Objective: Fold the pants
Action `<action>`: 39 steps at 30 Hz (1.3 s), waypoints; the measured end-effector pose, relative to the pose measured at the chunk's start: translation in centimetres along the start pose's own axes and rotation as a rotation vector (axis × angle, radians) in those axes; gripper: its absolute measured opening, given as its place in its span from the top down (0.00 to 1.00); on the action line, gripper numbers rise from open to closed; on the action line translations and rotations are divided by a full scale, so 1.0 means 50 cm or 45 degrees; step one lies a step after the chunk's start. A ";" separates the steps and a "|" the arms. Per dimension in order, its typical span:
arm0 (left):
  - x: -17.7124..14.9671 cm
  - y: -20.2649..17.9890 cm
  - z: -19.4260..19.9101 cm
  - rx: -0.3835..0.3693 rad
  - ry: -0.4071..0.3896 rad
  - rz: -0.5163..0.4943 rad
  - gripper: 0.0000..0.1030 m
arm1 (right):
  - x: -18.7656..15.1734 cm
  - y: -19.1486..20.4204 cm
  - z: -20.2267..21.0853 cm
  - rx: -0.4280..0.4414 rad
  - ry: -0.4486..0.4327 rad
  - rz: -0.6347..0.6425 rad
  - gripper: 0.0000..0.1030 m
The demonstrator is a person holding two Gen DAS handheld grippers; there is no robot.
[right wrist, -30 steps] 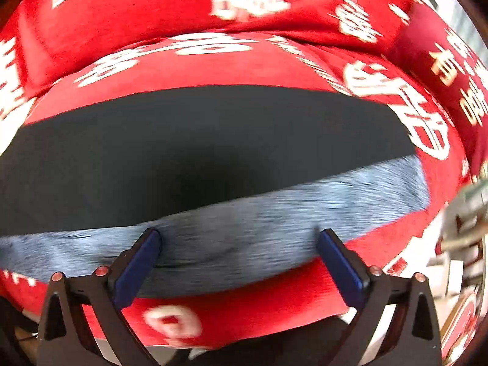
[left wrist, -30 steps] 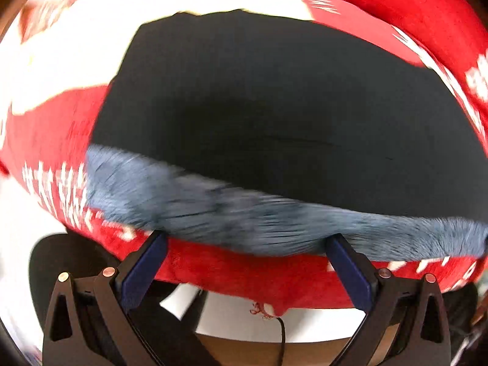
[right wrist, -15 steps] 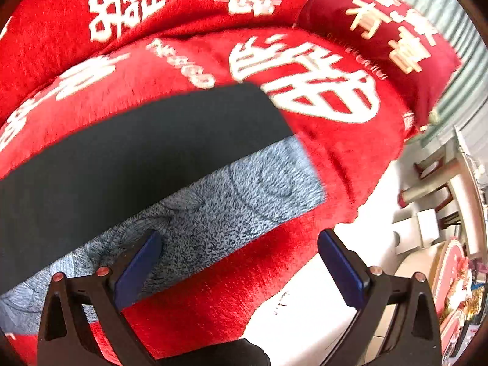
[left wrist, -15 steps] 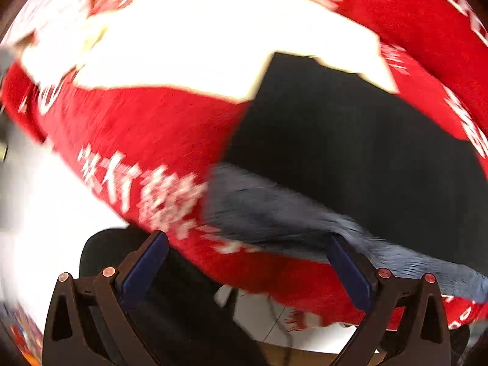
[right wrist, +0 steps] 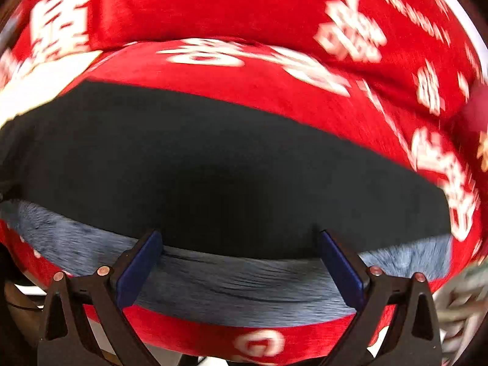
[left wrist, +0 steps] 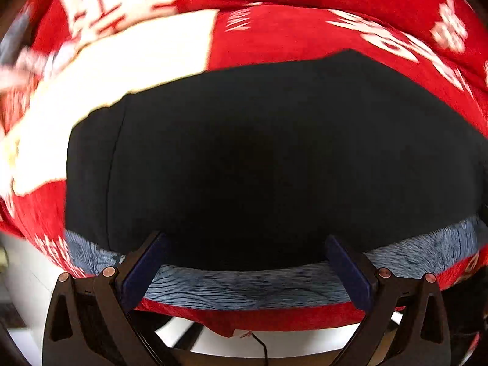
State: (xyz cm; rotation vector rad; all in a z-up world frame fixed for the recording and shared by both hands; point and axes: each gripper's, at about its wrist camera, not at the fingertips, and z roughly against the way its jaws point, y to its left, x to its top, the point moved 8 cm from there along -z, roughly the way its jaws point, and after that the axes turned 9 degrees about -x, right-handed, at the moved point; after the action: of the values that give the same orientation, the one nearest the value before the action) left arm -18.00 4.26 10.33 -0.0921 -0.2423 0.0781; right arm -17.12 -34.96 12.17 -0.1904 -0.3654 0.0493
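1. On the red plush cover with white characters (left wrist: 289,39), the black soft-fabric pants with a grey fleecy lining (left wrist: 259,158) lie flat, filling the centre of both views, already a compact rectangle; a grey lining strip (right wrist: 213,280) runs along the 6 o'clock edge.
2. Judgement: folding seems well along; at least one more fold, or just tidying, may remain.
3. Left gripper (left wrist: 244,262) and right gripper (right wrist: 241,259) both spread wide, grasping nothing, poised at the near edge.
4. Versus half a second ago: both cameras have swung back from the pants' outer ends to centre.
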 end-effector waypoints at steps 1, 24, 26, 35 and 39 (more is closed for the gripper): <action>0.001 0.020 0.000 -0.008 0.004 0.037 0.00 | -0.006 -0.051 -0.010 0.012 0.021 -0.084 0.00; 0.135 -0.221 -0.002 0.062 -0.044 -0.130 0.00 | 0.105 0.016 0.016 0.073 -0.135 0.017 0.00; 0.152 -0.239 -0.030 0.125 -0.020 -0.150 0.00 | 0.121 0.086 -0.009 0.096 -0.124 0.112 0.01; 0.204 -0.167 -0.054 0.136 -0.013 -0.023 0.00 | 0.143 -0.144 -0.104 -0.230 -0.027 -0.187 0.00; 0.231 -0.201 -0.057 0.059 -0.037 0.003 0.00 | 0.158 -0.173 -0.065 -0.212 -0.083 -0.278 0.00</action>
State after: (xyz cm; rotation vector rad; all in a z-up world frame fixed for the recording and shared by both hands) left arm -5.47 -4.90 11.30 -0.0455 -0.2693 0.0876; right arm -8.47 -43.36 13.65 -0.3128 -0.4541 -0.1911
